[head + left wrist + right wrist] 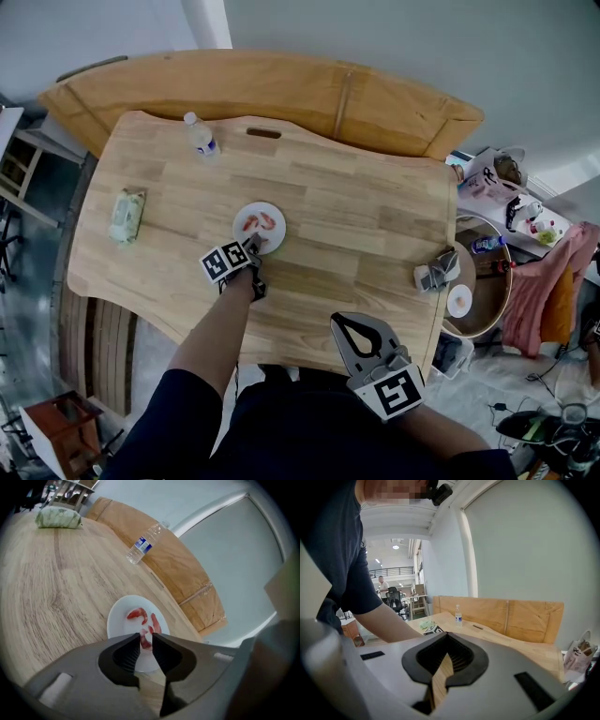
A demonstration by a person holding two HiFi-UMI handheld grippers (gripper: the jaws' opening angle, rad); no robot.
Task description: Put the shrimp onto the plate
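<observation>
left gripper [146, 638] tilted down over the white plate [119, 623], jaws a little apart and pressing on nothing, one shrimp [146, 642] lying on the plate in the gap between the tips, two more shrimps [138, 614] just beyond, right gripper [446, 634] closed and empty, well apart over the near edge of the wooden table [56, 588]

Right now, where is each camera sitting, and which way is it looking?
Head view: on the person's head, looking steeply down at the table; the left arm, the left gripper and the right gripper show.
Left gripper view: on the left gripper, looking along its open jaws at the plate of shrimp.
Right gripper view: on the right gripper, looking across the table; its shut jaws and the person's left arm show.
Shared: the bottle shows in all three.
</observation>
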